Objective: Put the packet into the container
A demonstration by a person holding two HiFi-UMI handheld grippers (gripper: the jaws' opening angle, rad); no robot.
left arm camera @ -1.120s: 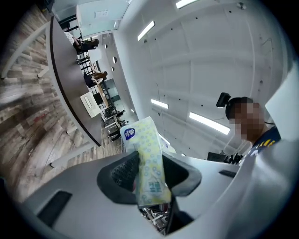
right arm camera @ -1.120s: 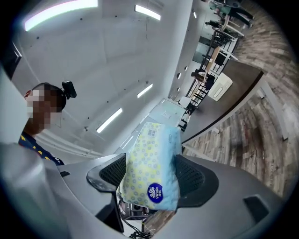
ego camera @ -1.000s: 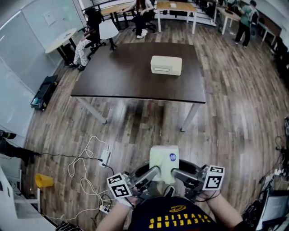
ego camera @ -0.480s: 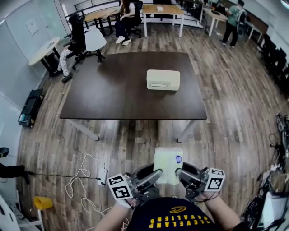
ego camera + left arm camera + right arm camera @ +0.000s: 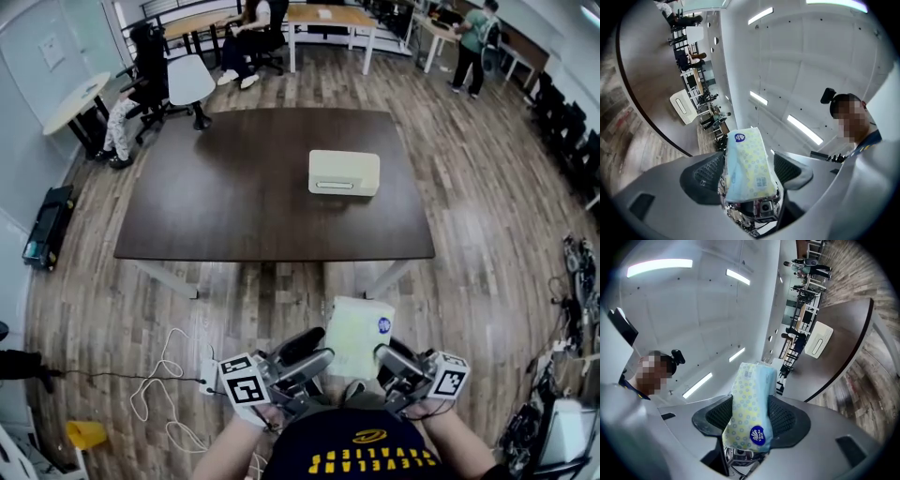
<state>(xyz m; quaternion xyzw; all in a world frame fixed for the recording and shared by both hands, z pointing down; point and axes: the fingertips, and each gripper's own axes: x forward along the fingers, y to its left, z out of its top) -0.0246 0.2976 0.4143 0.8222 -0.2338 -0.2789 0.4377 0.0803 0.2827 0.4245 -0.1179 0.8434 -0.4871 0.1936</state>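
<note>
Gripping the packet with the right gripper, jaws just closed in, pads pressed on both faces. Easing off with the left gripper: just opened up, straddling the packet, touching it with one pad, standing clear with the other. Holding it over the floor, short of the table, well apart from the container sitting there.

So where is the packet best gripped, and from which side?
Take the packet across its two broad flat faces near a short end, coming end-on: it is a slim, soft slab, so jaws sit flat. The right gripper, jaws just closing, holds it so.
</note>
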